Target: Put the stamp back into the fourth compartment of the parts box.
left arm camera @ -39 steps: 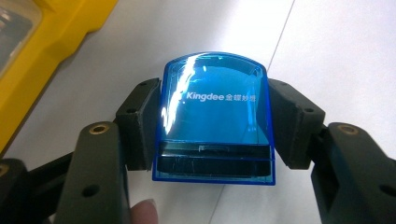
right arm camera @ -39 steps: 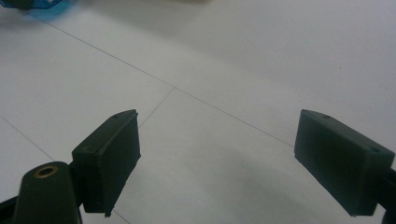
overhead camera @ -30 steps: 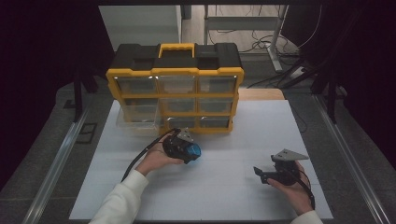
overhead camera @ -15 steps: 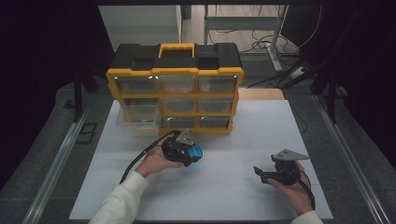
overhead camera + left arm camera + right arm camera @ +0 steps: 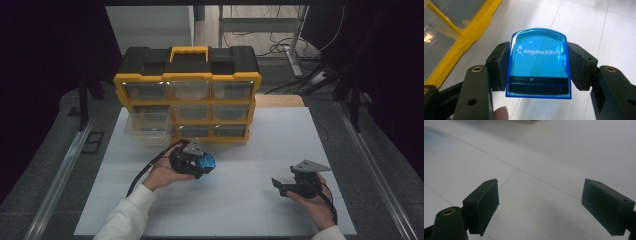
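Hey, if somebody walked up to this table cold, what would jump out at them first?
The yellow-and-black drawer organizer at the table's far edge, one clear drawer pulled out at its lower left. Next, the translucent blue block clamped in the left gripper just before it; the right gripper hangs open over bare white tabletop.

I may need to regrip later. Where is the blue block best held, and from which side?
By its two flat long sides, as the left gripper does now: fingers press those parallel faces of the blue block, coming in from its dark base end, rounded top pointing away.
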Demonstrator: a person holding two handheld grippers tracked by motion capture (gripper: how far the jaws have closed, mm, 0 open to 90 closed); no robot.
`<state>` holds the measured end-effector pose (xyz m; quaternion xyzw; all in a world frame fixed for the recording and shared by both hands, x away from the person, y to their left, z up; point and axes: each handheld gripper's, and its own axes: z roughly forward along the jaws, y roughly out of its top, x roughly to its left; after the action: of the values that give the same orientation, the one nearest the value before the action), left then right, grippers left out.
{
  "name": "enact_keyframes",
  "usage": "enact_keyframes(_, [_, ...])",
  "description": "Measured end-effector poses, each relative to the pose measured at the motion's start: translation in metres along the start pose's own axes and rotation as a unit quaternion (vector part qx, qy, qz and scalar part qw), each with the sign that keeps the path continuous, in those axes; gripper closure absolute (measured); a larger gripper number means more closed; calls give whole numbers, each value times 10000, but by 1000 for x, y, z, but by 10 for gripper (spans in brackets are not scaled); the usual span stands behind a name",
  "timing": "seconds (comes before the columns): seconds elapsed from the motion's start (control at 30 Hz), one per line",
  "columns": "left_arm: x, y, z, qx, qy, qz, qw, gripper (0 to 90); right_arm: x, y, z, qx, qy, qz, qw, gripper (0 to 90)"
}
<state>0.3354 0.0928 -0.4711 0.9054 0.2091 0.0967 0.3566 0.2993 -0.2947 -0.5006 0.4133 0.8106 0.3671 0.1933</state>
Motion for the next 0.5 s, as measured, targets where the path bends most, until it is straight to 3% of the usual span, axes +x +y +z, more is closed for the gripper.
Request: enact_keyframes(0.5, [-5, -10, -6, 40, 8, -56, 10000, 410, 0, 0, 0, -14, 3, -13, 10000, 148])
